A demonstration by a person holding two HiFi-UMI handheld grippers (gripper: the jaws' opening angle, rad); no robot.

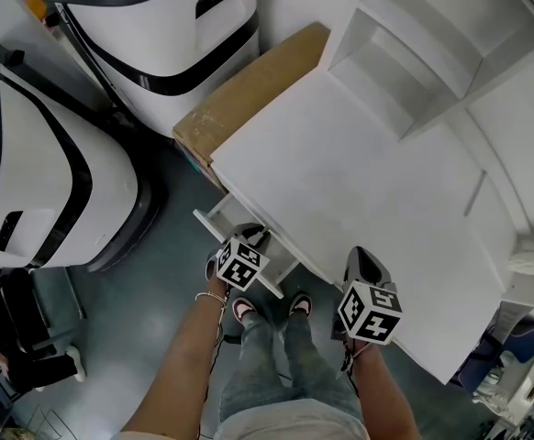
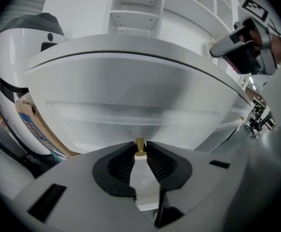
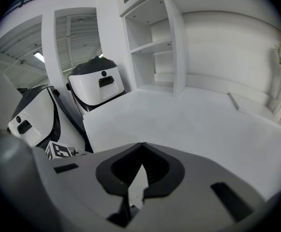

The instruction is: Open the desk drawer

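Looking down in the head view, the left gripper (image 1: 251, 239) sits at the drawer (image 1: 214, 220) under the near-left edge of the white surface (image 1: 340, 181), likely because the knob is its only pull point; the right gripper (image 1: 363, 266) idles to the right. Left gripper view: fingers pinch the brass knob (image 2: 140, 146) (the drawer's inside is hidden). Right gripper view: fingers closed, empty; the far shelves (image 3: 155, 47) look bare.

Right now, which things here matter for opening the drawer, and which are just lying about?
In the job: desk drawer, brass knob, left gripper closed on it.
Lying about: right gripper, shut and empty; cardboard box; white machines; shelves.
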